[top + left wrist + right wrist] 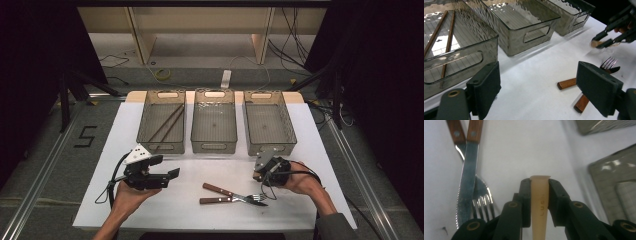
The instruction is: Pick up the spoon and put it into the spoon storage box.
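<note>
Right gripper (pixel 539 202) clamped on a pale wooden utensil handle (pixel 539 202) above the tabletop (pixel 200 210), presumably for binning, while left gripper (pixel 539 92) waits, jaws apart, near 3 bins.

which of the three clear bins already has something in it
The left bin: two brown chopsticks lie on its floor. The middle bin and right bin look empty.
</note>
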Action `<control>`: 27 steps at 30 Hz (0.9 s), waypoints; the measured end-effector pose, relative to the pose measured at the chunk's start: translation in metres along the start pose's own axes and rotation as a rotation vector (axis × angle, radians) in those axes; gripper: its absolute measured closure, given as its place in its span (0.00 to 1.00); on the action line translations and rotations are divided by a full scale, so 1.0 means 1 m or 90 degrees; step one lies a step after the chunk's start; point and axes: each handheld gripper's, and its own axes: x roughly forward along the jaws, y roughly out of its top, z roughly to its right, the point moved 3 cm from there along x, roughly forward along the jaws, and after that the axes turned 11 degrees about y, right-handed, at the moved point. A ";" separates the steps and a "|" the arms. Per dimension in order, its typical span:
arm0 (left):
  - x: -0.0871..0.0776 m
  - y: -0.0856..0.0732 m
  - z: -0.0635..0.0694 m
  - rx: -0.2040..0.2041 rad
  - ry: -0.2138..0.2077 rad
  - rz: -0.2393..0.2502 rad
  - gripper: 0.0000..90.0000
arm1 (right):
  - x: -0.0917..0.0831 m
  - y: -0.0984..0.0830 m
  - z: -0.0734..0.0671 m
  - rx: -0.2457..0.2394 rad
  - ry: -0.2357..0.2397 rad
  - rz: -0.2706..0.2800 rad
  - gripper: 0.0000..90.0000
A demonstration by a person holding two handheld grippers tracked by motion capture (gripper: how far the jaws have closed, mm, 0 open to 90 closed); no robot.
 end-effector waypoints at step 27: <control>-0.001 0.001 0.000 0.001 -0.001 0.011 0.20 | -0.047 0.081 0.037 0.115 -0.071 0.292 0.83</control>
